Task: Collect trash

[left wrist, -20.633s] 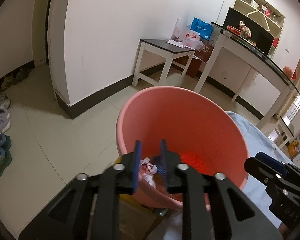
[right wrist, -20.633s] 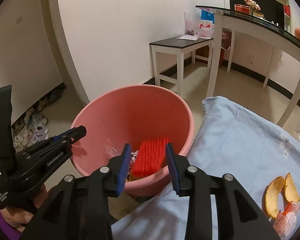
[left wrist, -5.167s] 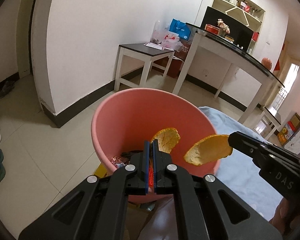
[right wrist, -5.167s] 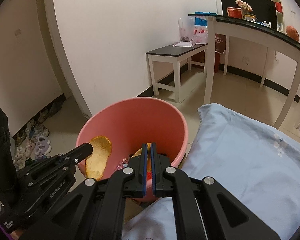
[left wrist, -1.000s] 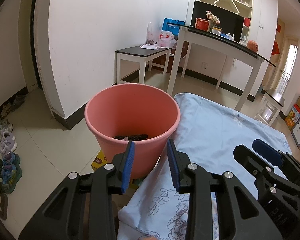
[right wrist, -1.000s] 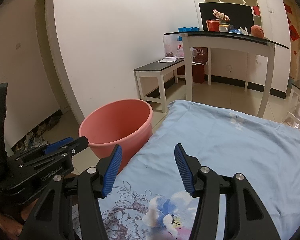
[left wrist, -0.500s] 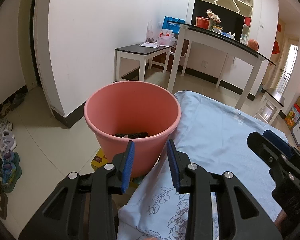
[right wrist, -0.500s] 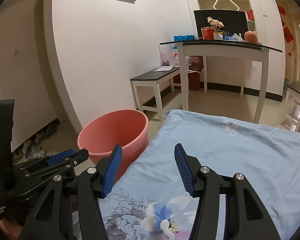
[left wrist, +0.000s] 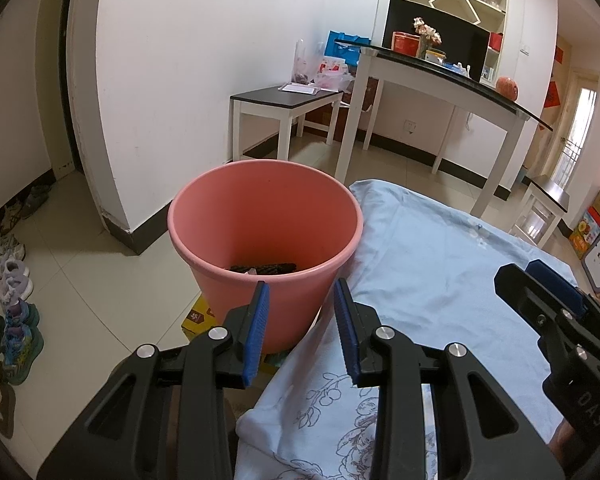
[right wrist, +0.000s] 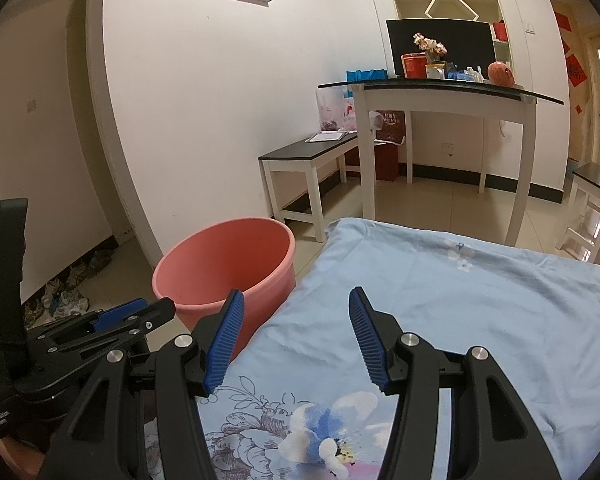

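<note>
A pink bucket [left wrist: 265, 216] stands on the floor against the corner of a table draped in a light blue floral cloth [left wrist: 432, 256]. Dark scraps of trash [left wrist: 262, 268] lie at its bottom. My left gripper [left wrist: 302, 302] hovers open and empty just before the bucket's near wall. My right gripper [right wrist: 296, 316] is open and empty over the blue cloth [right wrist: 440, 292], with the bucket [right wrist: 224, 264] to its left. Each gripper shows in the other's view: the right gripper [left wrist: 540, 280] at the right edge, the left gripper [right wrist: 140, 308] at lower left.
A low dark-topped bench [left wrist: 286, 98] and a tall glass-topped white table [left wrist: 440, 76] stand behind the bucket by the white wall. Shoes [left wrist: 8, 288] line the floor at left. A yellow box [left wrist: 198, 316] lies under the bucket. A small stool [left wrist: 546, 200] is at right.
The right wrist view has tilted slightly upward, showing more wall and a picture frame. The right gripper has shifted a little in the left wrist view. Both grippers stay open and empty.
</note>
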Tool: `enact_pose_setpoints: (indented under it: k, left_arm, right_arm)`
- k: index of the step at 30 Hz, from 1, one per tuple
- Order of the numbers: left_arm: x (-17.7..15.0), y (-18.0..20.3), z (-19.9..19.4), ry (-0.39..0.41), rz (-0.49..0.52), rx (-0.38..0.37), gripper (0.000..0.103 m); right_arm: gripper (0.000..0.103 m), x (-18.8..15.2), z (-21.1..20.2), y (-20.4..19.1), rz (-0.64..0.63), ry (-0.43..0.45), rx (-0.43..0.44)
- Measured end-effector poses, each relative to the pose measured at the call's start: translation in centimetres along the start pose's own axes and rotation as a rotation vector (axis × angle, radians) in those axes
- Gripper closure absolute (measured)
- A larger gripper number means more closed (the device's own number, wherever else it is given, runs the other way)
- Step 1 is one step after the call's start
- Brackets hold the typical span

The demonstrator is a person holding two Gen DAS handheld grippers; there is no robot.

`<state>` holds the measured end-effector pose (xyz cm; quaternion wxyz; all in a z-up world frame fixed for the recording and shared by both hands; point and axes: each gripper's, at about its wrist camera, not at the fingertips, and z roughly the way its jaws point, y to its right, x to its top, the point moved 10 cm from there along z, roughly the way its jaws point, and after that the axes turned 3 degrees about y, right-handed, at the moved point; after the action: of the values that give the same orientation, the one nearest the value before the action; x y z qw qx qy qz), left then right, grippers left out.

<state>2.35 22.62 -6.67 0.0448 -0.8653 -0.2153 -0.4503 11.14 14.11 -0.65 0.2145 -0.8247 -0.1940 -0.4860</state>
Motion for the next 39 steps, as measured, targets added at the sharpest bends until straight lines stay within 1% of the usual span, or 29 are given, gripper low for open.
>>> enact_pose_setpoints:
  k: [22,32,39]
  left_arm:
    - [0.1,0.1,0.2,-0.005,0.002,-0.002,0.069]
    - [-0.9,0.4,0.4,-0.017,0.007,-0.003,0.069]
    - [-1.2,0.6,0.4,-0.029,0.011,-0.005,0.069]
  right_arm:
    - [0.049,-0.7,0.2,0.4,0.006,-0.008,-0.001]
    - [0.049,-0.6,0.2,0.4,0.007,-0.009,-0.001]
    - [0.049,-1.4,0.3,0.9,0.014,-0.012,-0.004]
